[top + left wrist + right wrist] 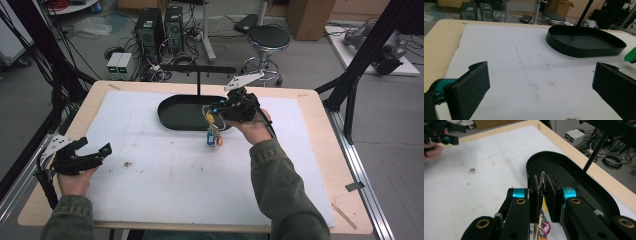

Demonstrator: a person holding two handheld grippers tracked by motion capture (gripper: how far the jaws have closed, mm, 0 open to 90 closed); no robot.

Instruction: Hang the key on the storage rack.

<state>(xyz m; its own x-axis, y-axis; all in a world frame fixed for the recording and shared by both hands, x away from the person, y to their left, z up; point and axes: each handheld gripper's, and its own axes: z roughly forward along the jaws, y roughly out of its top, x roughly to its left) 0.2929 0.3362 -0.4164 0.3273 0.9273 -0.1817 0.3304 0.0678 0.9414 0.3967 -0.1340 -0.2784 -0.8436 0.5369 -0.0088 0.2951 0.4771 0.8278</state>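
While the right gripper [216, 111] is held above the near rim of the black oval tray [172, 117], its jaws are closed on a thin metal ring [543, 178], seen edge-on between the pads in the right gripper view. From that ring hangs a small bunch of coloured items [215, 137]; blue, yellow and pink pieces can be made out, but what they are cannot be told. In the high view the bunch dangles just right of and nearer than the tray, over the white mat [160, 190]. Whether its lowest part touches the mat cannot be told.

The tray lies at the far middle of the mat, with a thin black post [198, 82] rising from its far side.

The left gripper [97, 155] is held in the person's left hand [75, 182] at the near left edge of the table [320, 130], well apart from the tray. Its jaws stand wide apart with nothing between them, as the left gripper view shows, pointing across the mat toward the tray. A small dark stain [128, 163] marks the mat just right of this gripper.
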